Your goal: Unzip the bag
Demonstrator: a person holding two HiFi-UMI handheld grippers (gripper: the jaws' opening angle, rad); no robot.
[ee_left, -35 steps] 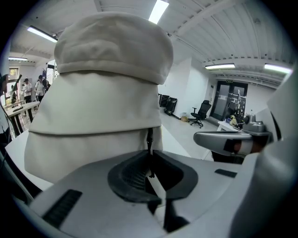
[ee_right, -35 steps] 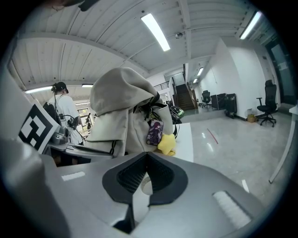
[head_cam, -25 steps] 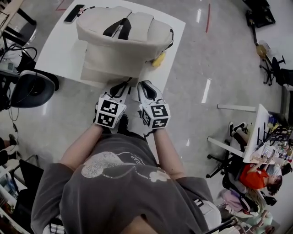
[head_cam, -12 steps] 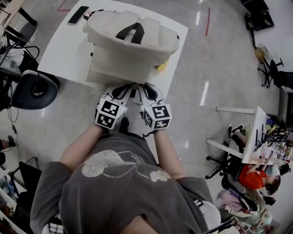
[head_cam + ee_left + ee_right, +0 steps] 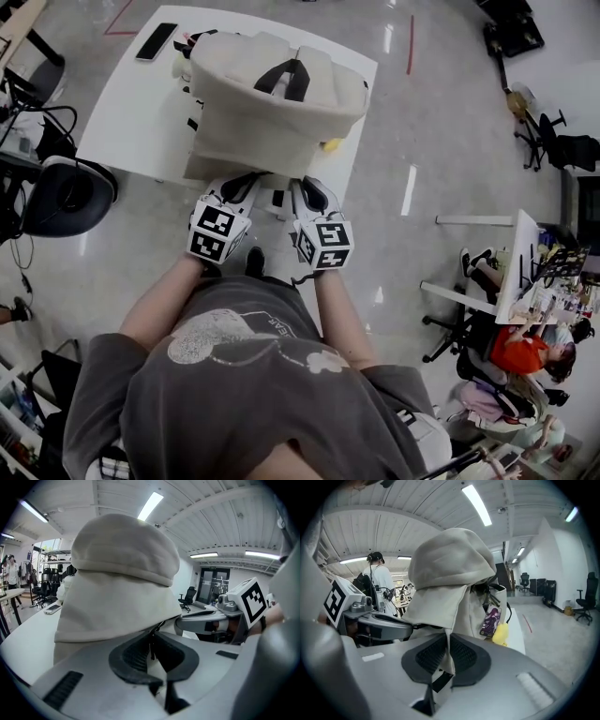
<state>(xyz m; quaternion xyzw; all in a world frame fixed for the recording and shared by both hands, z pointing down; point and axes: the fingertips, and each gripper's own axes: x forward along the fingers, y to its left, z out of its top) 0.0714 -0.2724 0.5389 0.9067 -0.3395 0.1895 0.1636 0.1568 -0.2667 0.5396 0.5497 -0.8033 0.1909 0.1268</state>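
While L gripper (image 5: 150,644) & R gripper (image 5: 446,653) stay pinched on bag (image 5: 272,112) fabric, they've spread slightly apart vs. earlier.

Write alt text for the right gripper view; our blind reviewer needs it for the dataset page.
The right hand-held gripper, its jaws just closed further, pinches a fold of a cream fabric bag standing on a white table. A picture tag and a yellow charm hang at the bag's right side; the left hand-held gripper reaches in from the left.
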